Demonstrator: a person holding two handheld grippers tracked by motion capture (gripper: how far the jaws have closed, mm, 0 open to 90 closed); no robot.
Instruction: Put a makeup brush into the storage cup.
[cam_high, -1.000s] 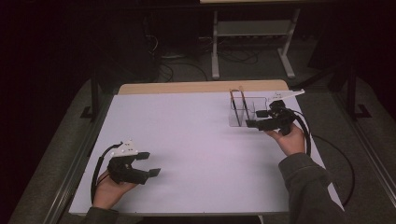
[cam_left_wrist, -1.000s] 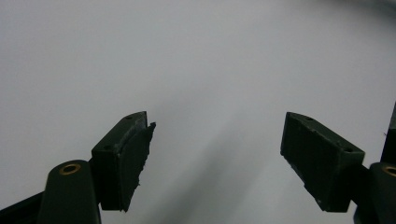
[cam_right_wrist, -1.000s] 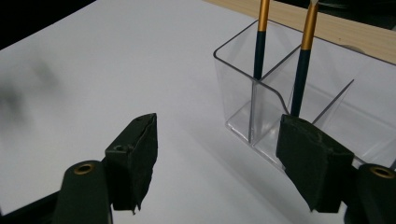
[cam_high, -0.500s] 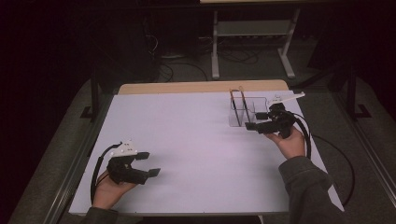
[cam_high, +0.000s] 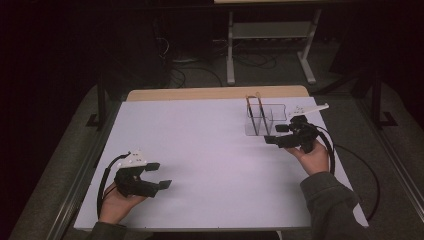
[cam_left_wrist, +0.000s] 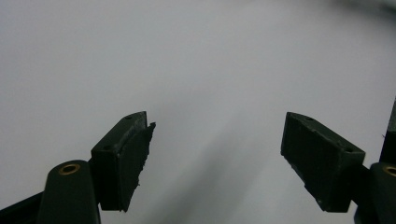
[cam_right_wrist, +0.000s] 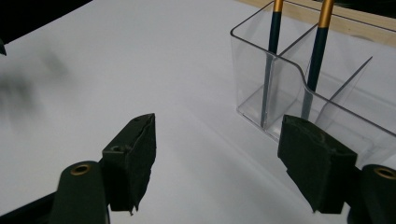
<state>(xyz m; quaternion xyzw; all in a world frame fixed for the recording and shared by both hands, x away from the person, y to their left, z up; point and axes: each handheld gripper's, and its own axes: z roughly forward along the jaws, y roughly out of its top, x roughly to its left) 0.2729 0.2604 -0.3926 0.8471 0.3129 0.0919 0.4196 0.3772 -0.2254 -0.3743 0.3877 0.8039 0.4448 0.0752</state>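
A clear plastic organizer (cam_high: 265, 120) with several compartments stands at the far right of the white table top (cam_high: 200, 140). Two dark blue sticks with gold upper ends (cam_high: 252, 107) stand upright in it. In the right gripper view the organizer (cam_right_wrist: 299, 88) lies just ahead and to the right of the jaws, and the sticks (cam_right_wrist: 318, 46) rise out of it. My right gripper (cam_high: 272, 135) (cam_right_wrist: 217, 140) is open and empty, just in front of the organizer. My left gripper (cam_high: 162, 175) (cam_left_wrist: 217, 135) rests open and empty at the near left, over bare table.
A strip of wooden table edge (cam_high: 210, 93) runs along the far side. Behind it on the dark floor are a metal stand (cam_high: 270, 45) and loose cables (cam_high: 185, 70). The right gripper's cable (cam_high: 362, 175) loops off the table's right edge.
My right gripper has drifted slightly toward the near edge, away from the organizer, with its jaws still apart. The left gripper has stayed put.
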